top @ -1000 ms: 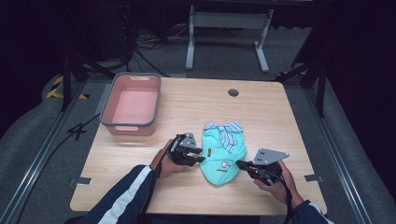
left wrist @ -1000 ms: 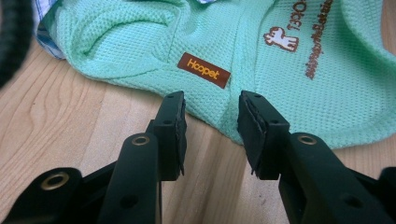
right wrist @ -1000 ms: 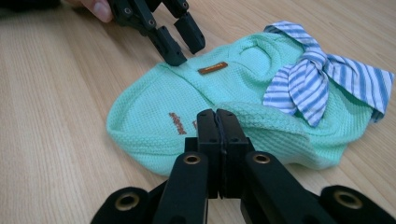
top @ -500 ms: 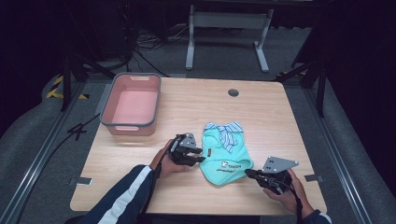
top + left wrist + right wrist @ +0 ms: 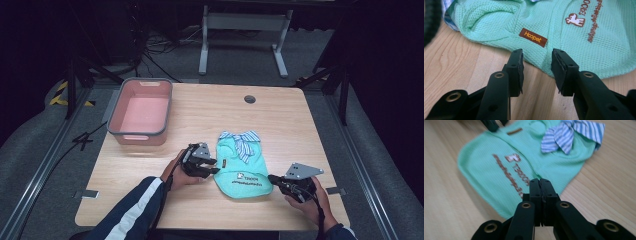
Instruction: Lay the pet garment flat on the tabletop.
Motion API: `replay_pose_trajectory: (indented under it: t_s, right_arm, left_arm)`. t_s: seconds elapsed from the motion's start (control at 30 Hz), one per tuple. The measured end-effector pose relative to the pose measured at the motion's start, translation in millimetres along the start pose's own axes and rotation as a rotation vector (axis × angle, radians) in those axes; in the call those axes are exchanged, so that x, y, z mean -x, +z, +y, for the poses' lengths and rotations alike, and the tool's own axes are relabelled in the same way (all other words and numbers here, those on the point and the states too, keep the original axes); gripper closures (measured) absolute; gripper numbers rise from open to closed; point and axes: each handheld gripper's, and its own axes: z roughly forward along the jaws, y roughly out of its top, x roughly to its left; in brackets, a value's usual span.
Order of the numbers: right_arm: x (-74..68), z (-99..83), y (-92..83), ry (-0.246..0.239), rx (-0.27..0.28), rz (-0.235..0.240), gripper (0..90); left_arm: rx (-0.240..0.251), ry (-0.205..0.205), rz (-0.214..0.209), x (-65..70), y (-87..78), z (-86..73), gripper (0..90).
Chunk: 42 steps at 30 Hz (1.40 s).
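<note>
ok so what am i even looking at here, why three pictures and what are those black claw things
No robot here: a person sits at a wooden table holding a hand-operated two-jaw gripper in each hand. The wide picture comes from a fixed camera above, looking down. The left gripper sits at the left edge of a small mint-green garment with a striped blue bow; the right gripper is at its lower right edge.

The other two pictures come from cameras riding on each gripper, looking along its black jaws. In the left gripper view the jaws stand open, just short of the garment's hem by a brown label. In the right gripper view the jaws are pressed together; whether they pinch the fabric, I cannot tell. An empty pink bin stands at the table's far left.
</note>
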Motion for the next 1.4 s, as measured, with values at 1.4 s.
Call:
replay_pose_trajectory:
  t_s: [1.4]
  right_arm:
    - [51.3,22.4,70.7,0.029,-0.051,-0.096,84.7]
  left_arm:
    - [-0.018,-0.099,0.150,-35.2,15.5,20.2,73.1]
